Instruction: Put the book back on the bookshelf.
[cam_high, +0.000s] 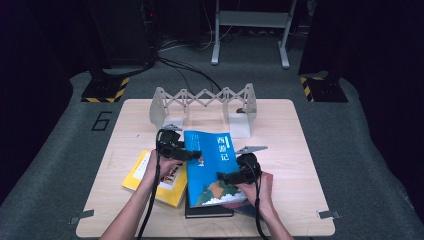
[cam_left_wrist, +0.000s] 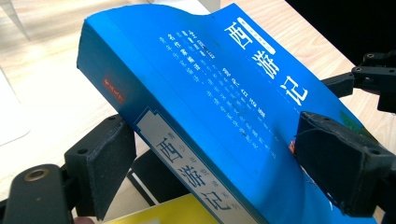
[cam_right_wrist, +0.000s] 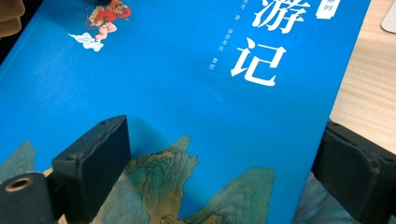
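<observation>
The light wooden table (cam_high: 295, 150) has bare surface to the right of the books and along its far edge around a white expanding rack (cam_high: 204, 102); its near-left quarter is crowded. The blue book (cam_high: 212, 167) lies near the table's middle-front, tilted, resting on a dark book (cam_high: 209, 211) beneath it, with a yellow book (cam_high: 150, 182) just to its left. Its near edge sits close to the table's front edge.

The blue book is a thick paperback with a bright blue cover, large white characters, a small red figure on a cloud, and green mountains at the foot. Its spine carries a white label.

Its long axis runs from near to far, title end toward the rack, spine on the left.

The left gripper (cam_high: 186, 154) straddles the spine side: in the left gripper view 1 pad (cam_left_wrist: 105, 163) sits under the book and the other on the cover, jaws wide, whether they press I cannot tell. The right gripper (cam_high: 231, 176) holds the book's near right part, 1 jaw on the cover, the other at the edge; grip uncertain.
</observation>
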